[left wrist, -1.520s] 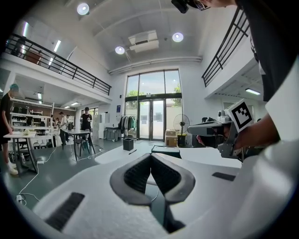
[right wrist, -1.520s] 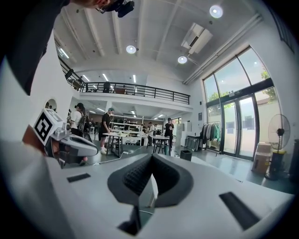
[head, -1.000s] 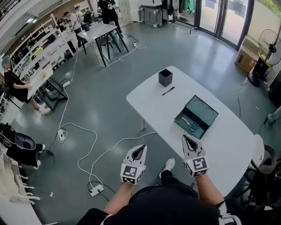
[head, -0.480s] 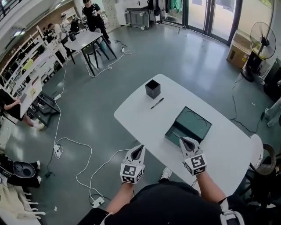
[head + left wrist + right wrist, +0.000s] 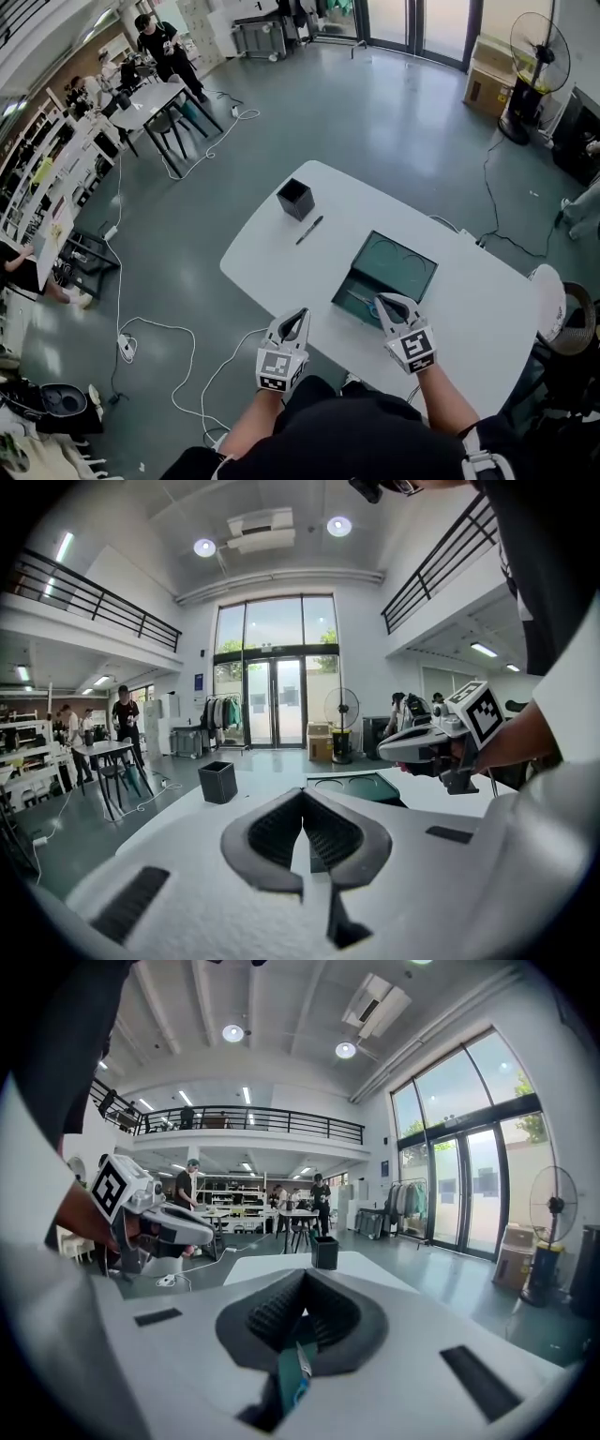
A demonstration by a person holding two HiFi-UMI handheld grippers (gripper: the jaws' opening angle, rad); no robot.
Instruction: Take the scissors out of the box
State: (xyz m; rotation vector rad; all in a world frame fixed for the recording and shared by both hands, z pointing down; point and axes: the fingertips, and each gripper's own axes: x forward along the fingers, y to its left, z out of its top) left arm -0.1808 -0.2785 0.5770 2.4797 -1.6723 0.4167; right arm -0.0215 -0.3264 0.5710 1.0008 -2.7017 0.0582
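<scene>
Your right hand-held gripper [image 5: 384, 302], jaws together on nothing, sits just short of the blue-handled steel scissors [image 5: 360, 300] in the near corner of the dark green open box [image 5: 355, 266]. Spread the jaws before dipping in. Your left hand-held gripper [image 5: 297, 317], also closed and empty, hovers by the white oval counter [image 5: 281, 253].

In the head view we are seeing only a thin part of the scissors [image 5: 357, 298]; the right gripper [image 5: 382, 301] is covering their handles and the near corner of the box [image 5: 405, 255]. In the right gripper view we are glimpsing just a sliver of both below its jaws.
</scene>
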